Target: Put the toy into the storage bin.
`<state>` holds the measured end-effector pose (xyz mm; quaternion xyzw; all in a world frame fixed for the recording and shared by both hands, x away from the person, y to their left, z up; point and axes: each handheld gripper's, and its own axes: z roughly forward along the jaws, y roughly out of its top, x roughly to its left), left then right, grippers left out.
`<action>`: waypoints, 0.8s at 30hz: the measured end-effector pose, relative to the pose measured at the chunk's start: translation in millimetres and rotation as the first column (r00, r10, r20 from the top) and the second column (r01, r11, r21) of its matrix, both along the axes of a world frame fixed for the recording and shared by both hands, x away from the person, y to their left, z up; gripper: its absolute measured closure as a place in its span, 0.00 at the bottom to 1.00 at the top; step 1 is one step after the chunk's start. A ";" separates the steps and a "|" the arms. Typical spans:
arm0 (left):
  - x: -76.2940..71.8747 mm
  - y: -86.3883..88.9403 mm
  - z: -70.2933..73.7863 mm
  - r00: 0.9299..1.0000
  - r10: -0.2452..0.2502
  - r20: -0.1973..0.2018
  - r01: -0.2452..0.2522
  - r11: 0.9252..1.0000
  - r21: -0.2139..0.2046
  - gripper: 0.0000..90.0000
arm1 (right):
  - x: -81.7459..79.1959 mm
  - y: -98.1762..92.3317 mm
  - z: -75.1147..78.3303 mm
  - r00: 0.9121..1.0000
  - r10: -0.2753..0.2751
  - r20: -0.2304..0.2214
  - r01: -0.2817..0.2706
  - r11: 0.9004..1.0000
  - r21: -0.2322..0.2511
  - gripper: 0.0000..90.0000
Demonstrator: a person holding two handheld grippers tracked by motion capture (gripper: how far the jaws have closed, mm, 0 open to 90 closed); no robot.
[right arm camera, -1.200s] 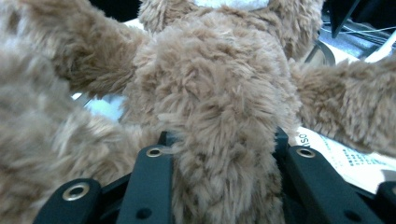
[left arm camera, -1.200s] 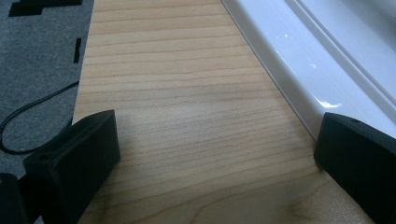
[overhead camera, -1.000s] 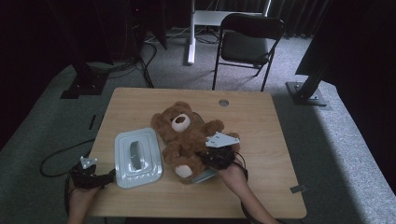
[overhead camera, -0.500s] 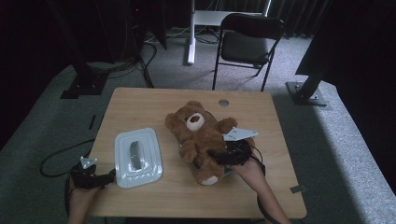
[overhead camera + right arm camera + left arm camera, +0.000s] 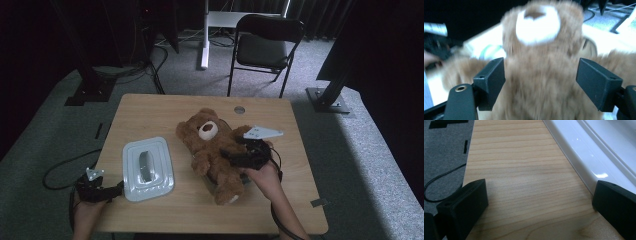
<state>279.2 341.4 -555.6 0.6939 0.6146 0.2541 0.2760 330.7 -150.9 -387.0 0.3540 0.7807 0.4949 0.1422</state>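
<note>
A brown teddy bear [image 5: 212, 150] lies on its back on the wooden table [image 5: 280, 125], head toward the far side. My right gripper [image 5: 241, 156] hovers over its belly from the right. In the right gripper view the bear's torso [image 5: 539, 87] sits blurred between the jaws of that gripper [image 5: 540, 75], which have just been opening and stand wide, with a gap beside the right pad. My left gripper [image 5: 96, 192] rests at the table's front left edge. It is open [image 5: 539, 195] over bare wood, with nothing between the jaws.
A white rectangular lidded dish [image 5: 147, 167] with a grey handle sits left of the bear; its rim [image 5: 579, 157] runs beside my left gripper's right jaw. A black chair [image 5: 265, 47] stands beyond the table. Cables lie on the grey carpet at the left.
The bear has shifted right and turned on the table. My right hand has moved right and lifted a little, and its jaws have spread. The left hand has stayed put.
</note>
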 end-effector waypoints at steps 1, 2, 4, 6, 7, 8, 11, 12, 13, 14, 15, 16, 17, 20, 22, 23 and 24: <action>0.0 -0.1 -0.1 1.000 0.001 0.002 -0.001 1.000 -0.002 0.01 | 2.9 1.8 6.0 1.000 -0.009 0.003 0.009 1.000 0.007 0.25; 0.0 0.0 0.0 1.000 0.000 0.001 0.000 1.000 0.000 0.01 | 5.6 4.2 11.7 1.000 -0.021 0.013 0.021 1.000 0.009 0.25; 0.0 0.0 0.0 1.000 0.000 0.001 0.000 1.000 -0.001 0.01 | 11.0 9.5 21.8 0.999 -0.040 0.028 0.039 0.999 0.020 0.25; 0.1 0.0 0.0 1.000 -0.001 0.001 0.001 1.000 -0.001 0.01 | 17.2 16.8 30.0 0.999 -0.040 0.034 0.039 0.999 0.031 0.25; 0.1 0.0 0.0 1.000 -0.001 0.001 0.001 1.000 -0.001 0.01 | 20.3 21.8 33.6 0.998 -0.041 0.037 0.040 0.999 0.029 0.25; 0.2 0.1 0.0 1.000 -0.002 0.001 0.002 1.000 -0.001 0.01 | 23.9 27.0 36.8 0.999 -0.038 0.034 0.037 0.999 0.030 0.25; 0.2 0.1 -0.1 1.000 -0.002 0.002 0.002 1.000 -0.002 0.01 | 34.7 44.2 42.3 0.999 -0.013 0.030 0.012 0.999 0.035 0.25; 0.2 0.2 -0.1 1.000 -0.002 0.002 0.002 1.000 -0.003 0.01 | 38.6 50.0 42.2 1.000 -0.007 0.023 0.006 0.999 0.035 0.24; 0.2 0.3 -0.1 1.000 -0.004 0.002 0.004 1.000 -0.004 0.01 | 42.6 55.6 41.2 1.000 -0.009 0.023 0.008 1.000 0.026 0.24; 0.2 0.3 -0.1 1.000 -0.005 0.002 0.005 1.000 -0.003 0.01 | 46.3 60.9 39.2 1.000 -0.016 0.021 0.016 1.000 0.014 0.25; 0.2 0.3 -0.1 1.000 -0.005 0.002 0.005 1.000 -0.003 0.01 | 50.9 65.9 36.3 1.000 -0.013 0.011 0.013 1.000 -0.004 0.24; 0.2 0.3 -0.1 1.000 -0.005 0.002 0.005 1.000 -0.003 0.01 | 54.8 69.6 32.6 1.000 -0.018 0.005 0.018 0.999 -0.027 0.25; 0.2 0.4 -0.1 1.000 -0.005 0.002 0.005 1.000 -0.003 0.01 | 58.5 72.4 28.2 1.000 -0.023 -0.003 0.023 0.999 -0.042 0.26; 0.1 0.4 0.0 1.000 -0.005 0.002 0.005 1.000 -0.004 0.01 | 68.3 76.3 14.8 0.998 -0.037 -0.052 0.032 0.995 -0.093 0.29; 0.1 0.3 0.0 1.000 -0.005 0.001 0.005 1.000 -0.003 0.01 | 71.8 76.0 6.9 0.996 -0.035 -0.080 0.024 0.992 -0.127 0.32; 0.1 0.3 0.0 1.000 -0.005 0.001 0.005 1.000 -0.003 0.01 | 72.5 74.8 3.7 0.996 -0.037 -0.076 0.026 0.990 -0.141 0.32; 0.1 0.3 0.0 1.000 -0.005 0.001 0.005 1.000 -0.003 0.01 | 73.3 72.6 1.1 0.996 -0.034 -0.084 0.022 0.991 -0.131 0.32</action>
